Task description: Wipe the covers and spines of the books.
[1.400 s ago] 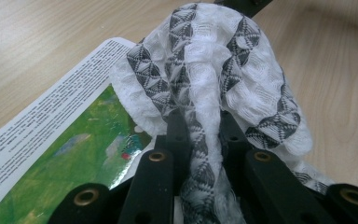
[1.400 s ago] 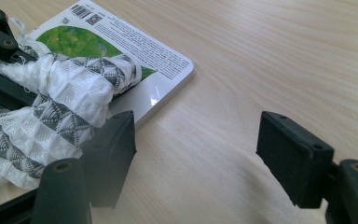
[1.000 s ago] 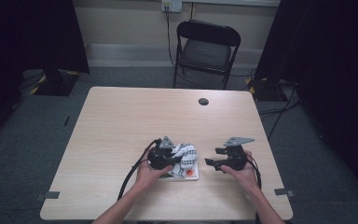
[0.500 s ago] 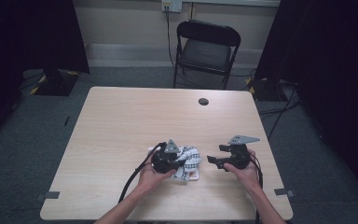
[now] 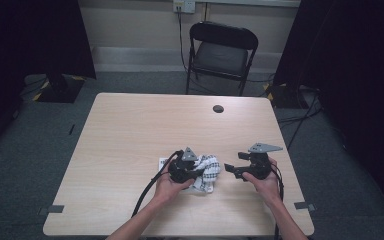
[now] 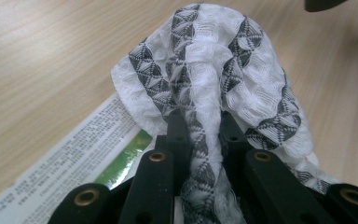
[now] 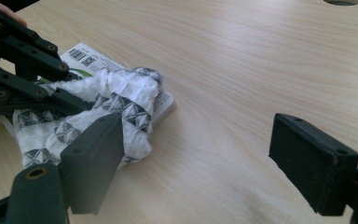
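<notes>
A white cloth (image 5: 207, 170) with a dark triangle pattern is lying bunched near the front edge of the desk (image 5: 130, 130), partly covering a flat printed packet (image 7: 93, 60) that is resting flat on the wood. In the left gripper view, a fold of the cloth (image 6: 205, 93) is rising up between the two black jaws, and the left tongs (image 6: 200, 158) are pinching that fold tightly, with the fabric draping over both sides. Beneath it, the packet (image 6: 74, 163) is showing small print and a green patch. In the high view the left tongs (image 5: 200, 170) are sitting right on the cloth, the person's left hand (image 5: 172, 187) wrapping around the body from behind while a black cable is trailing back toward the desk edge.

Just beside the cloth, the right tongs (image 5: 228, 169) are pointing toward it without touching. In the right gripper view the right tongs (image 7: 200, 158) are standing wide apart, with bare wood between the jaws and the cloth (image 7: 112, 102) lying ahead near the left jaw. Farther off, a round dark hole (image 5: 218, 108) is sitting near the desk's far edge, and a black folding chair (image 5: 220, 55) is standing behind it.
</notes>
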A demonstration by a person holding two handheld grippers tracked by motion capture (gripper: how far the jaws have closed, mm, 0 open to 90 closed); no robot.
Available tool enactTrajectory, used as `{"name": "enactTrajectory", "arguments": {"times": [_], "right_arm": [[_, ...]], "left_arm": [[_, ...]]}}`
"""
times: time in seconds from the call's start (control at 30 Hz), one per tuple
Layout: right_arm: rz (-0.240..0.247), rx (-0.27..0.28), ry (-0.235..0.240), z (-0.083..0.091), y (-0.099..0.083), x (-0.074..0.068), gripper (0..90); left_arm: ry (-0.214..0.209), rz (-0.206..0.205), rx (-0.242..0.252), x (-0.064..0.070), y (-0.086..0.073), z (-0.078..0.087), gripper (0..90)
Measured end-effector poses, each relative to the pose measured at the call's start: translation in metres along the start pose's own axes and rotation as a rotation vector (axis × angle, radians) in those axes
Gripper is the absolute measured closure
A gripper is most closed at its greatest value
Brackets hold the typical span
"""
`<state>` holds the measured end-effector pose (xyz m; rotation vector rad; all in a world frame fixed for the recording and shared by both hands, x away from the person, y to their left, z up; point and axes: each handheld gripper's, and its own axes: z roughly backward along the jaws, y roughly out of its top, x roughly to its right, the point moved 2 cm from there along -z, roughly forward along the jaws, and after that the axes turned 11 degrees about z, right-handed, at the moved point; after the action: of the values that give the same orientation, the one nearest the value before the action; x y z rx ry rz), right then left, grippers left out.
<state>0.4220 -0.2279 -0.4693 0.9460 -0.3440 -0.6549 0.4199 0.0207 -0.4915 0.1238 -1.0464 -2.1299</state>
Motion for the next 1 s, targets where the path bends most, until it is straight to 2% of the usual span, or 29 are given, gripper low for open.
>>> {"name": "enactTrajectory", "arguments": {"times": [0.03,0.13,0.17,0.2,0.27,0.33,0.37,0.5,0.57,0.63,0.73,1.0], "right_arm": [[-0.002,0.001,-0.006,0.0,0.0,0.0,17.9],[0.001,0.008,-0.011,0.002,0.0,0.0,18.0],[0.001,0.008,-0.011,0.002,0.0,0.0,18.0],[0.002,0.01,-0.011,0.003,0.0,0.0,18.0],[0.001,0.008,-0.01,0.002,0.0,0.0,18.0],[0.001,0.006,-0.009,0.002,0.0,0.0,18.1],[0.001,0.011,-0.01,0.001,0.0,-0.001,19.2],[0.001,0.018,-0.011,0.002,0.001,-0.001,19.3],[-0.003,0.018,-0.013,0.001,0.0,-0.001,19.3],[-0.002,0.021,-0.016,0.002,0.001,-0.002,19.3],[0.003,0.022,-0.018,0.001,0.002,-0.003,19.4],[0.001,0.023,-0.012,-0.001,0.003,-0.002,19.3]], "left_arm": [[0.013,0.002,0.001,-0.002,0.002,-0.001,78.7],[0.016,0.016,0.005,-0.008,0.007,-0.005,78.6],[0.016,0.016,0.005,-0.008,0.007,-0.005,78.5],[0.034,0.002,-0.002,-0.008,0.011,-0.007,78.5],[0.044,0.009,0.0,-0.01,0.014,-0.01,78.5],[0.041,0.019,0.01,-0.01,0.014,-0.011,78.4],[0.039,0.004,0.013,-0.007,0.01,-0.01,78.5],[-0.009,-0.027,0.011,0.006,-0.002,-0.003,78.6],[-0.015,-0.034,0.013,0.009,-0.005,-0.001,78.6],[-0.037,-0.043,0.009,0.019,-0.011,0.002,78.3],[-0.034,-0.065,-0.002,0.029,-0.014,0.004,78.1],[-0.06,-0.048,-0.002,0.021,-0.005,-0.004,78.1]]}}
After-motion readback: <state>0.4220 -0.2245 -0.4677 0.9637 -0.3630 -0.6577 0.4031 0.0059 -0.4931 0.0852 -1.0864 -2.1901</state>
